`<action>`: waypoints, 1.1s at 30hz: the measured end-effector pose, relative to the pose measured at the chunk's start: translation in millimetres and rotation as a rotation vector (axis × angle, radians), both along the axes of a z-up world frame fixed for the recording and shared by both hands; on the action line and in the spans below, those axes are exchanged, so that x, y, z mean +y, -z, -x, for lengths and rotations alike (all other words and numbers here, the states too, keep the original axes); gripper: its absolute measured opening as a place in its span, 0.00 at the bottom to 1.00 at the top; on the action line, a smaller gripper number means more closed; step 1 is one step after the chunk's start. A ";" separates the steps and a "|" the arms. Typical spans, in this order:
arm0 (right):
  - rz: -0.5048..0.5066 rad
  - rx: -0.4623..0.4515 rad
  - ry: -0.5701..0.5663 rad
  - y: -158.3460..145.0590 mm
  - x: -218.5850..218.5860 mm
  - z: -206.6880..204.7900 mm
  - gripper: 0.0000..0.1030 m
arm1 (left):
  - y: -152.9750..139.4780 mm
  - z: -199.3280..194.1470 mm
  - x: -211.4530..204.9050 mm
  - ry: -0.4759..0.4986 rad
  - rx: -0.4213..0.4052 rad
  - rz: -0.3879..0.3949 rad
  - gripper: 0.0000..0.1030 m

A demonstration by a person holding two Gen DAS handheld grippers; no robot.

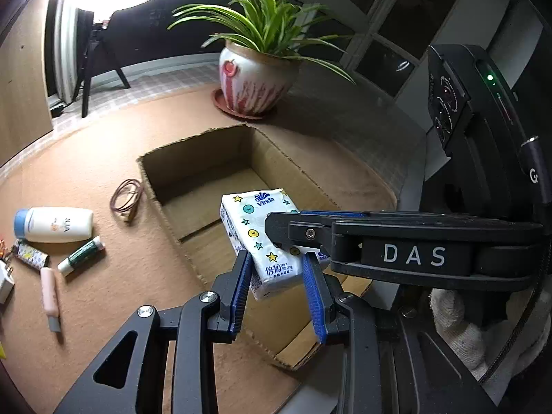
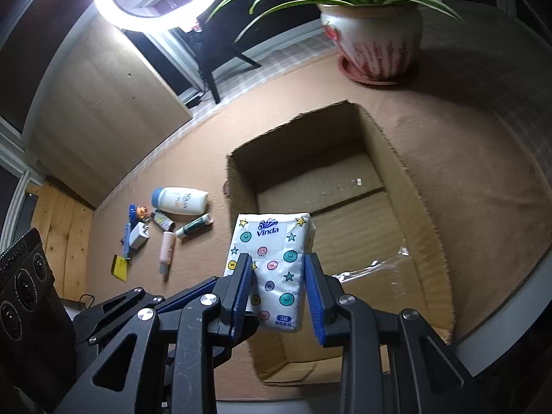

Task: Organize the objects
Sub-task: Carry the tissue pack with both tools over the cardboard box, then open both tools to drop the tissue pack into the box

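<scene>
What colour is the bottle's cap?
Light blue cap on a white bottle; left wrist view shows it best.

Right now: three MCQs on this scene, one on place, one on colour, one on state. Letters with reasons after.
1. Where is the tissue pack?
A. On the carpet beside the lotion bottle
B. Held above the open cardboard box
C. Next to the plant pot

2. What colour is the lotion bottle cap?
A. Blue
B. Red
C. Black

3. What is inside the box?
A. The coiled cable
B. Several small items
C. Nothing yet

Answers:
1 B: both the left hand-held gripper and the right hand-held gripper clamp it over the box.
2 A: the cap end is blue.
3 C: only bare cardboard floor shows.
</scene>
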State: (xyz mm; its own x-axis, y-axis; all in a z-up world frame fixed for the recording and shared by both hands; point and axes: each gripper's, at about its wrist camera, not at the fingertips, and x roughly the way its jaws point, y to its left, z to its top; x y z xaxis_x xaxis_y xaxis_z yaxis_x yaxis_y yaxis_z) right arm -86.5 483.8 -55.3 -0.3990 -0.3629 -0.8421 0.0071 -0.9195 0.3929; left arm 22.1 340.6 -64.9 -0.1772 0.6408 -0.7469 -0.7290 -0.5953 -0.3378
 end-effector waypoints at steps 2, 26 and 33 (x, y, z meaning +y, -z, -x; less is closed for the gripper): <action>-0.002 -0.003 0.004 2.0 3.3 0.3 0.27 | 1.4 -1.1 4.7 0.009 0.003 0.008 0.32; -0.052 0.090 -0.087 -9.5 -52.7 15.4 0.52 | 5.9 35.6 -108.3 -0.249 -0.029 0.073 0.66; -0.041 0.094 -0.187 -9.1 -96.4 28.6 0.52 | 17.6 50.0 -194.5 -0.425 -0.065 0.097 0.66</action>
